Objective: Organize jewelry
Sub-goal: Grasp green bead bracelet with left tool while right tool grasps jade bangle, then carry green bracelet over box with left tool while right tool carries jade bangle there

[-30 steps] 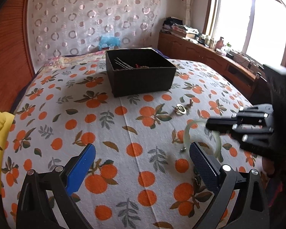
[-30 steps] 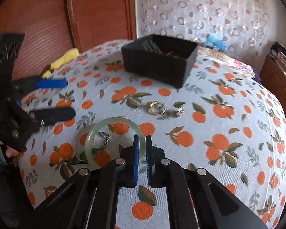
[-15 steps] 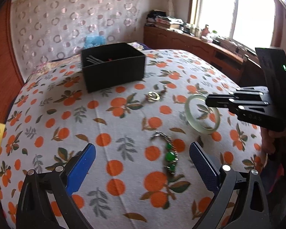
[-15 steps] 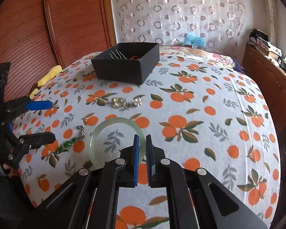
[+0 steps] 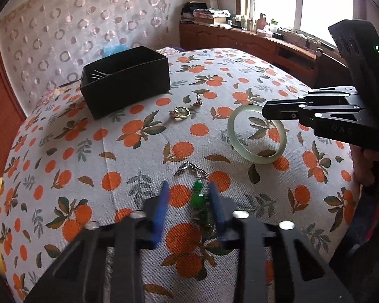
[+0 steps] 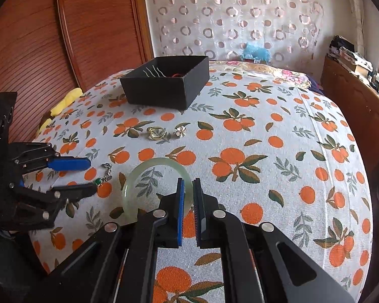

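Observation:
My right gripper (image 6: 188,189) is shut on the rim of a pale green jade bangle (image 6: 149,174), which it holds over the orange-print bedspread; the bangle also shows in the left wrist view (image 5: 252,151). My left gripper (image 5: 188,197) is partly closed, its blue pads on either side of a green-bead chain bracelet (image 5: 198,197) lying on the bed, and it shows at the left of the right wrist view (image 6: 88,176). A gold ring (image 5: 180,112) and a small earring (image 5: 197,99) lie nearer the black box (image 5: 126,80).
The black box (image 6: 166,83) holds hairpins and a red item. A yellow cloth (image 6: 65,101) lies at the bed's left edge by the wooden headboard. A wooden cabinet (image 5: 252,40) with clutter runs under the window on the right.
My left gripper has moved down onto the green-bead bracelet and its jaws have narrowed around it. My right gripper has kept its hold on the bangle.

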`<state>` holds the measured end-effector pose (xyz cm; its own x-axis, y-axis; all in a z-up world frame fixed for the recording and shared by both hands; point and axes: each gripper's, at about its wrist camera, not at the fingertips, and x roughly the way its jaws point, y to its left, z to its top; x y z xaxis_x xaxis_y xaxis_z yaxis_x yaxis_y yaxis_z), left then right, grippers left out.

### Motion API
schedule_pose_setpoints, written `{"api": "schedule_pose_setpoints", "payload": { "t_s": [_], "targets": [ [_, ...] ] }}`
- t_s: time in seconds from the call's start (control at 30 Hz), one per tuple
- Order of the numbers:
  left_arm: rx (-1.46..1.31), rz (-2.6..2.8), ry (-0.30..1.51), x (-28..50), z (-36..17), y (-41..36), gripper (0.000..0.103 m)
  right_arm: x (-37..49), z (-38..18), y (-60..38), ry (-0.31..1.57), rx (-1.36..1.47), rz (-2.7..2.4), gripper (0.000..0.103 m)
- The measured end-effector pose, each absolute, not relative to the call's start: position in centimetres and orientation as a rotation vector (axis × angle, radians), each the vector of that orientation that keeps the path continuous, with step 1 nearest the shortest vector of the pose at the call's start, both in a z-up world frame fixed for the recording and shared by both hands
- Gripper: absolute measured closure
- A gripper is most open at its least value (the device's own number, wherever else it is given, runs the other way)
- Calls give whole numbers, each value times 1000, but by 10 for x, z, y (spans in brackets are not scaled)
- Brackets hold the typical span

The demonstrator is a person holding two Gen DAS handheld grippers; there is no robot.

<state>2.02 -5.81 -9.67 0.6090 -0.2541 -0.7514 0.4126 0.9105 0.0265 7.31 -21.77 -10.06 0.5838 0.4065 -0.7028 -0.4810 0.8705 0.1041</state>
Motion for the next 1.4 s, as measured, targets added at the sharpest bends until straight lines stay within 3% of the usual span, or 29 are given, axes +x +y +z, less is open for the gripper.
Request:
{"api": "schedule_pose_setpoints", "payload": {
  "t_s": [0.13, 0.2, 0.9, 1.4],
  "targets": [
    [158, -390, 830, 23, -94, -48, 93, 73, -101, -218, 793, -99, 520, 95],
    [127, -383, 818, 25, -89, -41, 101, 73, -101, -217, 793, -101, 521, 95],
    [45, -334, 714, 43, -48, -2, 101, 80, -92, -203, 772, -114, 549, 95],
    [36, -325, 633, 104, -4, 4, 101, 134, -58, -179, 691, -139, 593, 95]
  ]
}}
